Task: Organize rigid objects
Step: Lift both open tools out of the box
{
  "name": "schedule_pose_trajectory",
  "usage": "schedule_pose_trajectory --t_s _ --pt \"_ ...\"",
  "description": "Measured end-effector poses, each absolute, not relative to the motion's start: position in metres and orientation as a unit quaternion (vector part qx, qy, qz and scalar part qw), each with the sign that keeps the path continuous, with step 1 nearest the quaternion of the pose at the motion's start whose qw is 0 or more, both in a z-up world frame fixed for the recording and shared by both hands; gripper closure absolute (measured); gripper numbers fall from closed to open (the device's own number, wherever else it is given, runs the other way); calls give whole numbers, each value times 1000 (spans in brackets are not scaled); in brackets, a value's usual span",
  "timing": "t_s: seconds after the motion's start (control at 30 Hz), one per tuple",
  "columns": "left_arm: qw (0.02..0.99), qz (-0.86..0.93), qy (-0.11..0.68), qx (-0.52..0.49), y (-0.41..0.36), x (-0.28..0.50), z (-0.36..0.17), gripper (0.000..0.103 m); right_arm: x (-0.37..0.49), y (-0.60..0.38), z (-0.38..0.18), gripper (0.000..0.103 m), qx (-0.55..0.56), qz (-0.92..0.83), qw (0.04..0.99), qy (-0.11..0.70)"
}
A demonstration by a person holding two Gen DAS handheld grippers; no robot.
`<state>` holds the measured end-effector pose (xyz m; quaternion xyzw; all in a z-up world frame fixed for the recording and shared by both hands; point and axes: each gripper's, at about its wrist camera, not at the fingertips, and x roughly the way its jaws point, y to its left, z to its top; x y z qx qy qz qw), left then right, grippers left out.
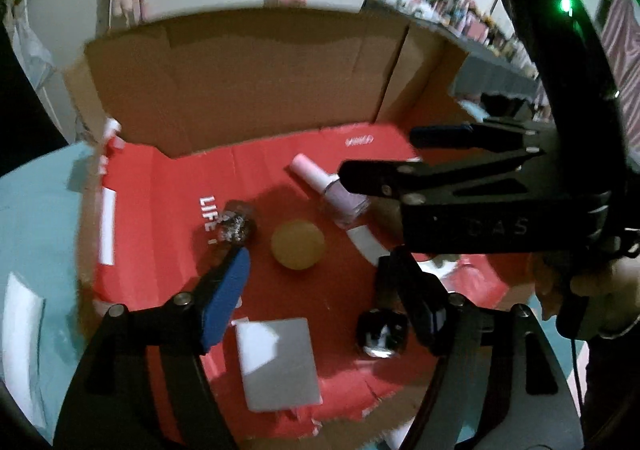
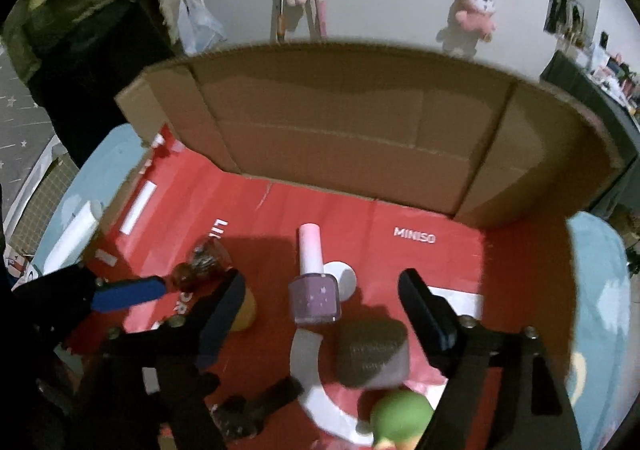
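Observation:
A lilac nail-polish bottle (image 1: 332,186) with a pink cap lies on the red cardboard mat (image 1: 168,178); it also shows in the right wrist view (image 2: 314,292). A yellow round puck (image 1: 298,244), a glitter bottle (image 1: 236,224), a black bottle (image 1: 382,330) and a grey card (image 1: 280,362) lie around it. My left gripper (image 1: 332,290) is open above the puck and black bottle. My right gripper (image 2: 320,302) is open, its fingers either side of the lilac bottle; in the left wrist view it (image 1: 380,154) reaches in from the right.
A brown cardboard wall (image 2: 340,138) stands behind the mat. A grey square box (image 2: 374,354) and a green-topped object (image 2: 402,416) lie near the front. A dark bottle (image 2: 256,410) lies at the lower left. The mat rests on a light blue table (image 2: 600,290).

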<state>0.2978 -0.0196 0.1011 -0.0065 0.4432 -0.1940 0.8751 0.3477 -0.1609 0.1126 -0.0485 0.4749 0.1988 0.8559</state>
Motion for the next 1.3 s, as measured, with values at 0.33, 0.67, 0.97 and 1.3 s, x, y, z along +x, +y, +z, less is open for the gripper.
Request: schedule_pose_trajectory --t_s 0.33,0.67,0.97,1.3 --pt "928 -134 348 12 -5 216 150 19 260 -190 164 4 -38 180 899 397" --pt "955 -101 278 16 -7 132 167 8 144 -213 186 0 -60 134 939 310" --pt "970 -90 225 15 -10 69 148 4 70 -247 146 0 9 88 959 269" --pt "969 -72 236 -19 2 61 84 4 57 -260 73 0 25 65 960 270"
